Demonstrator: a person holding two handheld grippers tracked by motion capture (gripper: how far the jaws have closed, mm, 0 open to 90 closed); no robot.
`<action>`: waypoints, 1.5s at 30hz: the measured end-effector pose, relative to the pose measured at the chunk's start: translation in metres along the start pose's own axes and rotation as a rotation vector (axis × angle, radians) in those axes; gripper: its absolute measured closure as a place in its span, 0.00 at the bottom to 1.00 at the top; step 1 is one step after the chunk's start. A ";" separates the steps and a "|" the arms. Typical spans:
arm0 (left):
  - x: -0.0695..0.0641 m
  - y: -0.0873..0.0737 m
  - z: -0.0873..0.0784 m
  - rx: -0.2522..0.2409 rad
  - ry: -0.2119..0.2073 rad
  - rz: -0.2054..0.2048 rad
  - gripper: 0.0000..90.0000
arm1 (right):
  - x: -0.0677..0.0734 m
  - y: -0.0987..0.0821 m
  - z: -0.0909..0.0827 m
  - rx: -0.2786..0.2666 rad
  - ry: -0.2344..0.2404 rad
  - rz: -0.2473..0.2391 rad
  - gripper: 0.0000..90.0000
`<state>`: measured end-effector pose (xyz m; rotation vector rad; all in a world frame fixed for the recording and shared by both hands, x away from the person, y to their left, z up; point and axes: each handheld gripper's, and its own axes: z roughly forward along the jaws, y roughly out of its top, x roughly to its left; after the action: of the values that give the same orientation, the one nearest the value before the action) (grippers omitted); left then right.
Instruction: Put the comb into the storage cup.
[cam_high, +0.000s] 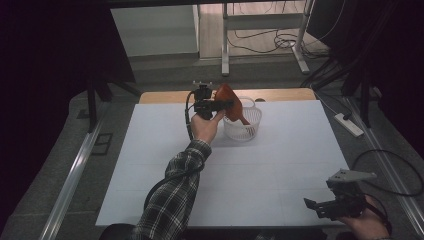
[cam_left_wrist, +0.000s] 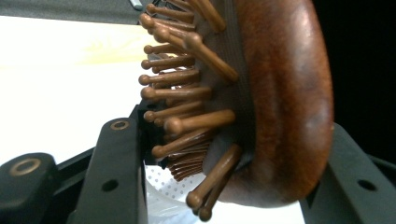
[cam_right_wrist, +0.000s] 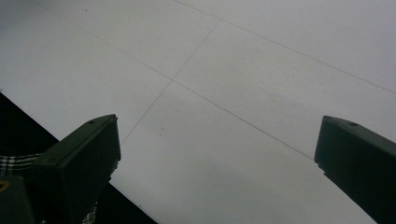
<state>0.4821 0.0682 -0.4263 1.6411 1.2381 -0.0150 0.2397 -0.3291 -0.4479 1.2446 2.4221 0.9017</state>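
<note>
A brown wooden hairbrush (cam_high: 231, 102) hangs over a white perforated basket (cam_high: 247, 129) at the table's far middle, tilted with its handle down inside the basket. My left gripper (cam_high: 220, 105) is shut on the brush's head. In the left gripper view the wooden hairbrush (cam_left_wrist: 275, 98) sits between the black jaws, its round-tipped bristles facing left, with the white basket (cam_left_wrist: 168, 196) below. Near the front right corner my right gripper (cam_high: 314, 206) rests low over the white table (cam_high: 280, 170), open. In the right gripper view its jaws stand wide apart around my right gripper's (cam_right_wrist: 217, 154) bare gap.
A wooden strip (cam_high: 170, 96) runs along the table's far edge. Metal stand legs (cam_high: 225, 45) and cables lie on the floor beyond. A power strip (cam_high: 350, 125) lies on the floor at the right. A plaid sleeve (cam_high: 172, 200) crosses the front left of the table.
</note>
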 end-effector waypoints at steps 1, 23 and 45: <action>0.000 0.000 0.000 0.000 0.000 0.000 0.58 | 0.000 0.000 0.000 0.000 0.000 0.000 0.00; 0.012 -0.011 0.002 -0.005 0.009 -0.057 0.52 | 0.001 0.001 0.001 0.009 -0.003 -0.002 0.00; 0.023 -0.012 0.000 0.019 -0.012 -0.060 0.38 | 0.001 0.001 0.002 0.012 -0.008 -0.011 0.00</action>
<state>0.4846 0.0835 -0.4468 1.6173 1.2812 -0.0740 0.2401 -0.3272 -0.4488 1.2356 2.4291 0.8794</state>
